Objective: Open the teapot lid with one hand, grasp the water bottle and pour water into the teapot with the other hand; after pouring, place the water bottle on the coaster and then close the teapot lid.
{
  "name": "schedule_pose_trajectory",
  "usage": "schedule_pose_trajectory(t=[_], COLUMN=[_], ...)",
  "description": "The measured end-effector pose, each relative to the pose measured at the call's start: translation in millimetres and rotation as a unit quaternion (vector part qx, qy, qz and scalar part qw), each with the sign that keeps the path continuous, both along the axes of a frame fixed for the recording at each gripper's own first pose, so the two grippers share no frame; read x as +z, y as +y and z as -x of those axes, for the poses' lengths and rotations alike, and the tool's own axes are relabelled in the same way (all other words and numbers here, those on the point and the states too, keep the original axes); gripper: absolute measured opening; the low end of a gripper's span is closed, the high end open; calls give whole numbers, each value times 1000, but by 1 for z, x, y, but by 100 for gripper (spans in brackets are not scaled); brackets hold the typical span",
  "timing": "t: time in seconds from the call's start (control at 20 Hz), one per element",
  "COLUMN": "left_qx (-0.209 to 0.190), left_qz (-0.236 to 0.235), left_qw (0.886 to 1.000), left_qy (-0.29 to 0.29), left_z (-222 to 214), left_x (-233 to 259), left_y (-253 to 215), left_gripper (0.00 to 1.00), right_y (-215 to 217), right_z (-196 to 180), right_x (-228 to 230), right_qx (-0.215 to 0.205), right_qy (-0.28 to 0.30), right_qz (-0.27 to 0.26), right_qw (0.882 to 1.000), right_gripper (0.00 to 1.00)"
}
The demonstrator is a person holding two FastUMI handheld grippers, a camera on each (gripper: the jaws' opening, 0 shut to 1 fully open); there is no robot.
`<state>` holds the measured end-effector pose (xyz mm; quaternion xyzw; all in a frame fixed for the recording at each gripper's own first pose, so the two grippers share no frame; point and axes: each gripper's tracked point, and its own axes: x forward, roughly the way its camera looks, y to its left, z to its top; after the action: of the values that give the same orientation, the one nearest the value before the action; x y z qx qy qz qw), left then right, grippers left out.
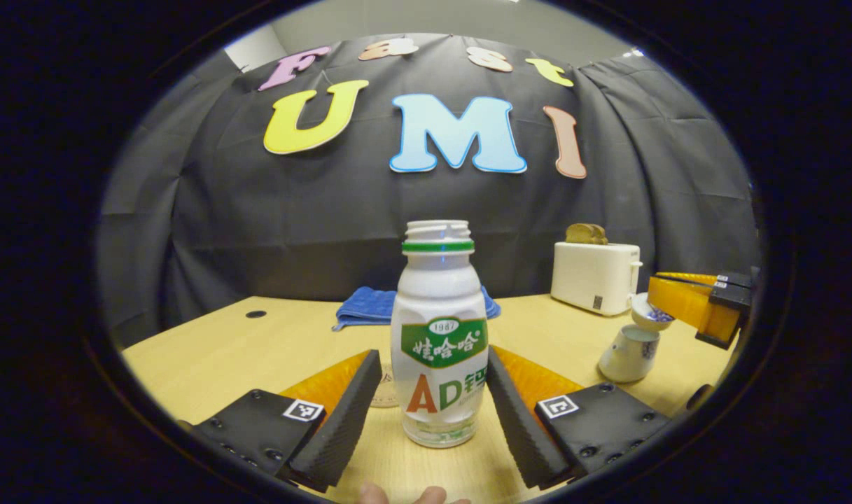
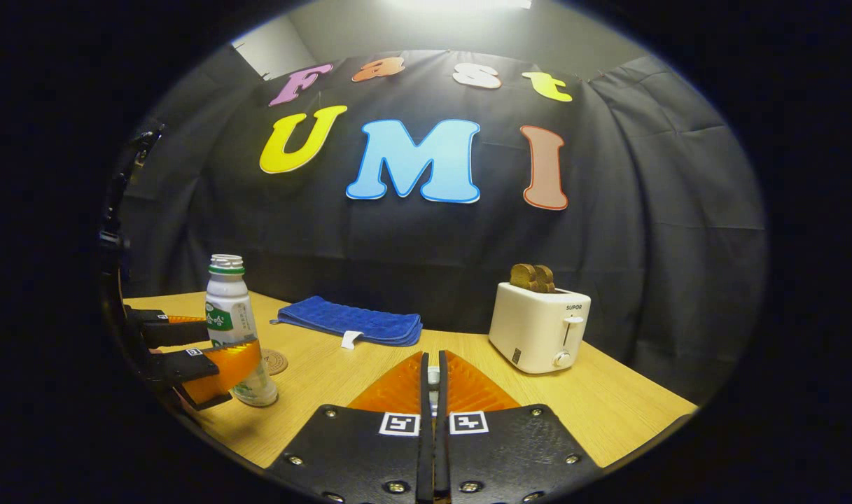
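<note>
An uncapped white water bottle (image 1: pixel 440 343) with a green label stands on the table between the fingers of my left gripper (image 1: pixel 434 357), which is open; a narrow gap shows at the left finger. The right gripper view shows the same bottle (image 2: pixel 228 315) at far left with the left gripper (image 2: pixel 201 364) around it. My right gripper (image 2: pixel 433 358) is shut on a small white bit of the teapot lid (image 2: pixel 433 378). In the left gripper view the right gripper (image 1: pixel 660 294) holds the lid (image 1: pixel 651 313), tilted, just above the white teapot (image 1: pixel 630 353). A round coaster (image 2: pixel 275 362) lies just behind the bottle.
A white toaster (image 2: pixel 538 325) with bread in it stands at the back right. A folded blue cloth (image 2: pixel 355 320) lies at the back of the wooden table (image 2: pixel 608 413), near the wall. A small round hole (image 1: pixel 255 314) is in the tabletop at the left.
</note>
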<state>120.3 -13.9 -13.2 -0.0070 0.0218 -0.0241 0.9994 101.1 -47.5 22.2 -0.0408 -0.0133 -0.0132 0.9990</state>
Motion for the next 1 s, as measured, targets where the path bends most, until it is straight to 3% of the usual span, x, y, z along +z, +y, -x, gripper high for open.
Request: schedule_pose_trajectory(t=[0.2,0.3,0.5,0.55,0.7,0.75,1.0], left_qx=[-4,1,-6,-8,-12,-17,-31], left_qz=[-18,-15,-12,-12,-16,-19,-56], left_qw=[1000,1000,1000,1000,1000,1000,998], left_qy=[10,12,9,9,10,11,16], left_z=[-7,-7,0,-1,0,0,-3], left_x=[-2,-7,-3,-4,-3,-3,1], left_y=[-2,0,-1,-1,-4,-6,-19], left_gripper=[100,84,73,80,76,80,80], right_y=[5,5,10,11,11,11,-1], right_z=[5,8,22,29,59,70,114], right_x=[-3,1,5,5,6,7,12], right_qx=[13,15,21,22,22,22,7], right_qy=[2,-5,-9,-8,-8,-9,-18], right_qz=[2,-2,0,1,-6,-15,-37], right_qw=[1000,1000,1000,1000,1000,1000,999], right_gripper=[1,1,1,1,1,1,1])
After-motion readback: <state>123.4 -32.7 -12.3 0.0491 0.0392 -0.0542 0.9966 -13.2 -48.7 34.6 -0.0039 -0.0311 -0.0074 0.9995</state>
